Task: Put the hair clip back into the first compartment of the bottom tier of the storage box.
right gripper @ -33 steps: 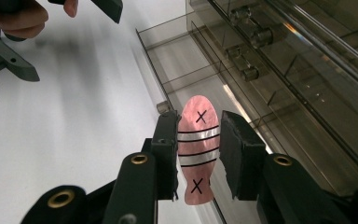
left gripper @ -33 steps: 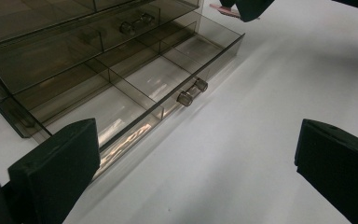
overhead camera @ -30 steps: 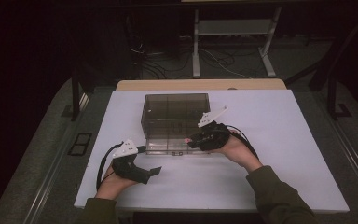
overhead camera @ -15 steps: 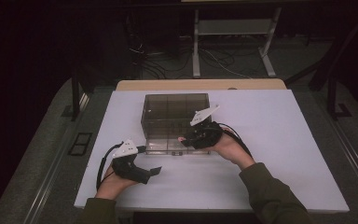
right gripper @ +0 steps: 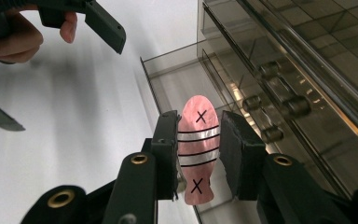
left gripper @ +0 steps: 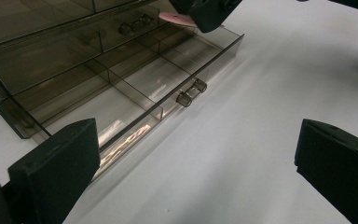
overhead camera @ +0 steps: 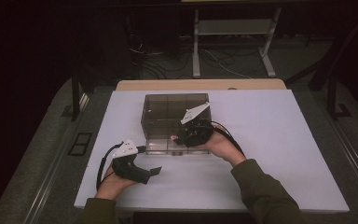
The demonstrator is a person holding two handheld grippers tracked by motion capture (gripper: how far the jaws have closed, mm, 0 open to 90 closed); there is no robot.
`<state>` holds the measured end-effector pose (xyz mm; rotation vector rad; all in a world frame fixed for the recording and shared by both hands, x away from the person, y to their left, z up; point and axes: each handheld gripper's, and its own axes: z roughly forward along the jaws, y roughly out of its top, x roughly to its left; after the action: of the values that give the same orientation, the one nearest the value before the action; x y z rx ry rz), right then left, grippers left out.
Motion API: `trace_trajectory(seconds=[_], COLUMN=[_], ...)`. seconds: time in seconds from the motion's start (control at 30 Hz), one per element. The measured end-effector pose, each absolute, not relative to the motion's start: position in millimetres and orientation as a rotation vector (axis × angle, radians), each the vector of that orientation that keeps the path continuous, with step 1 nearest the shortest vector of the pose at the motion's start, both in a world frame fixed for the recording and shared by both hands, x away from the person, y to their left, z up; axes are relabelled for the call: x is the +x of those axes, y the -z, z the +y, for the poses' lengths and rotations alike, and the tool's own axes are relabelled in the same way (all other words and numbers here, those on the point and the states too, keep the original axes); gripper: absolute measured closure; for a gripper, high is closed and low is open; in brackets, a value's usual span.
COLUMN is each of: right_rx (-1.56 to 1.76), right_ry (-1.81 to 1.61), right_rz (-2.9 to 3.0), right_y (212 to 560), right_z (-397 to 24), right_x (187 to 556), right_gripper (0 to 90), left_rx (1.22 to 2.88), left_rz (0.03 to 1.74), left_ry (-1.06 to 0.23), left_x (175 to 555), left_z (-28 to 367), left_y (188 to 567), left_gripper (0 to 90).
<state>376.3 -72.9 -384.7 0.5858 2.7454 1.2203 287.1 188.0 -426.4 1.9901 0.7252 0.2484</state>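
A smoky clear drawer cabinet (overhead camera: 175,112) stands mid-table with its bottom drawer (overhead camera: 163,148) pulled out; the drawer is split into compartments (left gripper: 135,84) and has a small knob (left gripper: 191,92). My right gripper (overhead camera: 177,139) hovers at the drawer's front, shut on a flat pink fish-shaped piece (right gripper: 197,144) with black stripes and two X marks. The piece hangs over the open drawer (right gripper: 177,79). My left gripper (overhead camera: 151,171) rests low on the white table, left of the drawer, jaws wide open and holding nothing (left gripper: 191,158).
The white tabletop (overhead camera: 279,140) stretches wide to the right and in front of the cabinet. The upper drawers (right gripper: 284,102) are closed, knobs facing me. Dark floor, cables and a metal stand (overhead camera: 233,42) lie beyond the table's far edge.
My right gripper has carried the pink piece a little leftward along the cabinet front, over the open drawer. The left gripper has stayed put.
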Motion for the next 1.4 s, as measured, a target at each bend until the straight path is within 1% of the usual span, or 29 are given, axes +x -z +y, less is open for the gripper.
trace_trajectory(seconds=[1.03,1.4], right_rx=[0.542,0.519], right_ry=[-1.195,-1.171], right_rz=[2.759,2.778], right_y=[393.4,399.6], right_z=[-31.8,-10.6], right_x=[389.4,391.5], right_gripper=[66.8,66.8], left_rx=[1.992,1.993], left_rz=[0.719,0.714], left_ry=[-0.249,-0.254], left_x=[287.3,287.5], left_z=[187.6,188.2], left_y=[426.8,426.3], left_gripper=[0.0,0.0])
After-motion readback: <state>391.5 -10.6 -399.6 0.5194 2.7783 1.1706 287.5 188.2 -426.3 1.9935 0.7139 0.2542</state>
